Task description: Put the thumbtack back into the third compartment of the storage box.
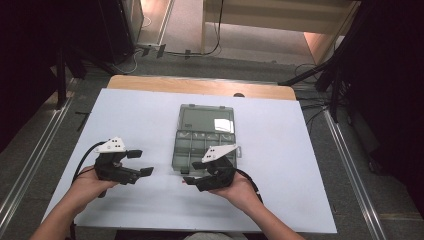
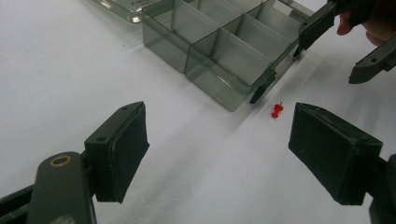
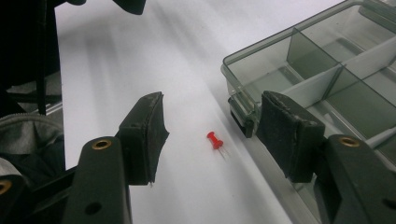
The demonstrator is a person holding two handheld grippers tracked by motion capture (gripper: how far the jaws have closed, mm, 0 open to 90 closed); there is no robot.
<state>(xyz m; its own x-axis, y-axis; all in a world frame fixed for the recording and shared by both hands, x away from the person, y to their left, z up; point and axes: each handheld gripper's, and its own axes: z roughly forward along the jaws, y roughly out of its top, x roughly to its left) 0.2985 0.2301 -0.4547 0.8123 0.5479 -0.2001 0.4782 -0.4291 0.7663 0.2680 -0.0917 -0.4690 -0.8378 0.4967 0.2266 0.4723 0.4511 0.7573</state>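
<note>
A small red push pin lies on the white table top, just off the near corner of an open smoky-grey compartment box. My right gripper hovers over the pin with its jaws open, one pad on either side and neither touching it. In the high view the right gripper points left at the box's front edge. My left gripper is open and empty, aimed across the table at the push pin and the box. In the high view the left gripper sits left of the box.
The box's lid lies folded back flat on the table. Its compartments look empty. A wooden board edge runs along the far side of the table. Cables and dark stands are on the floor beyond.
</note>
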